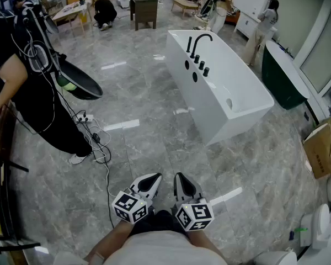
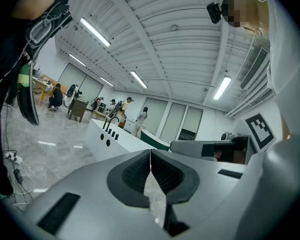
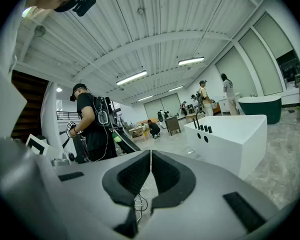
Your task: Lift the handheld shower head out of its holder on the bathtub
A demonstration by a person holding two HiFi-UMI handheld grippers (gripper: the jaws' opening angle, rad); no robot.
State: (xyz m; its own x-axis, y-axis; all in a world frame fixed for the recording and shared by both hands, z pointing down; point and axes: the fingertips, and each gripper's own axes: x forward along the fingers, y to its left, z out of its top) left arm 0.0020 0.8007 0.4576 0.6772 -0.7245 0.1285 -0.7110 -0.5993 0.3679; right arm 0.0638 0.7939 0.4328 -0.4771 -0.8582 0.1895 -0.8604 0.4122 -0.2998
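Bathtub (image 1: 198, 105) is seen well apart from both grippers; L gripper (image 1: 152, 179) & R gripper (image 1: 181, 179) are held clenched, w/ nothing gripped between pads.

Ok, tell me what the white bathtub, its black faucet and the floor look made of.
Bathtub: smooth white shell, one piece by the look; likely acrylic or enamelled, cannot tell which.
Faucet: thin curved black spout, probably dark-coated metal.
Floor: grey veined surface with bright reflected streaks; polished marble or marble-look tile.
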